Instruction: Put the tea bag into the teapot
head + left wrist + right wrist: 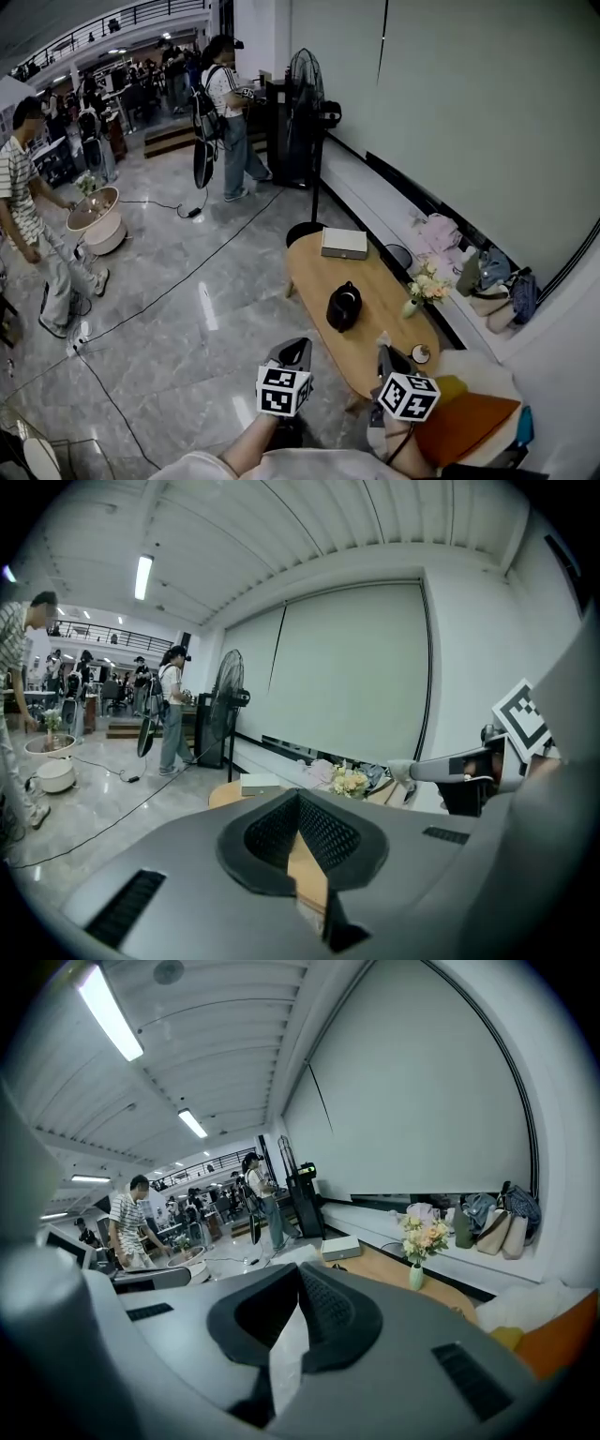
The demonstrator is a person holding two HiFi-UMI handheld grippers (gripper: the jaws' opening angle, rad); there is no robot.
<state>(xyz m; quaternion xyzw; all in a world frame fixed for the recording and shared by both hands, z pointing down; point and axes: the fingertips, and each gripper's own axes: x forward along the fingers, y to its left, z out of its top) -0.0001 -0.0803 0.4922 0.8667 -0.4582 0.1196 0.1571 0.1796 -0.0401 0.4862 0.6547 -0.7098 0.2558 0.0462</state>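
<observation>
- Far left, people stand on the tiled floor, well away from the work; a fan (pixel 305 80) stands beyond the table's far end.
- Left gripper (pixel 292 353): held low in front of the person, off the table's (pixel 314 272) near left edge. Its own view shows the jaws closed tip to tip with nothing between them.
- Teapot (pixel 344 306): black, upright, lid on, mid-table. A flat box (pixel 344 243) lies at the far end.
- Right gripper (pixel 386 361): over the table's near end, jaws also closed and empty in its own view.
- Vase (pixel 412 302) of flowers stands right of the teapot, near the edge; a small round dish (pixel 421 353) sits just beside the right gripper.
- Tea bag: can't make it out in any view. It may be on that dish, too small to tell.
- Handling guess: the bag is light, soft and limp, and its paper tears easily. Pinch the tag, string or top edge gently. The lid likely has to come off first.
- Orange cushion (pixel 469 422) at far right.
</observation>
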